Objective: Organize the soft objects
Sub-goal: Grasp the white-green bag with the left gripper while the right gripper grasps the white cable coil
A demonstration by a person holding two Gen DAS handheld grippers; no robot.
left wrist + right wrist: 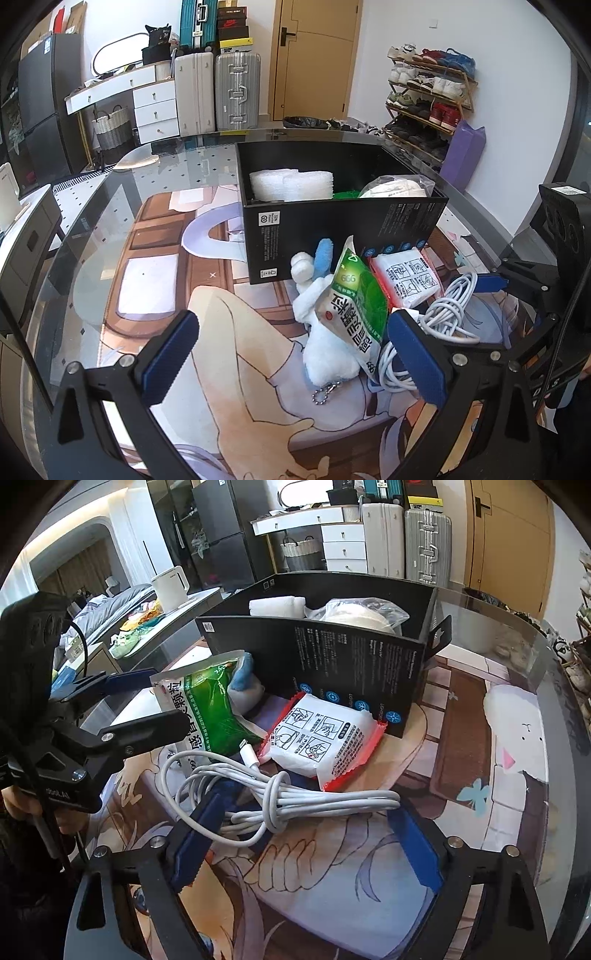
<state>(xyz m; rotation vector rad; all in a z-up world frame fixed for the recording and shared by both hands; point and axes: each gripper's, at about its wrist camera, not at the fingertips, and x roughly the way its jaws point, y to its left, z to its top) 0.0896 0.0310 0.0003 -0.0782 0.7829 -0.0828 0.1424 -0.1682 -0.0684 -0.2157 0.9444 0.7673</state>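
Observation:
A coiled white cable (pixel 295 797) lies between the wide-apart fingers of my right gripper (pixel 306 830), one loop draped over the left finger (pixel 199 834); the pads do not press it. My left gripper (pixel 295 350) is open around a white plush toy (pixel 321 332) and a green pouch (pixel 354 295) leaning on it. A red-edged white packet (pixel 406 277) rests against the black box (pixel 332 236). In the right wrist view the pouch (pixel 210 709), packet (pixel 321 738) and box (pixel 332 657) sit ahead, with the left gripper (pixel 170 698) at the left.
The box holds a white foam roll (pixel 291 184) and a bagged white item (pixel 395 188). Everything sits on a picture mat (pixel 166 288) on a glass table whose curved edge (pixel 546 653) runs along the right. Suitcases (pixel 236 92) and a shoe rack (pixel 428 96) stand behind.

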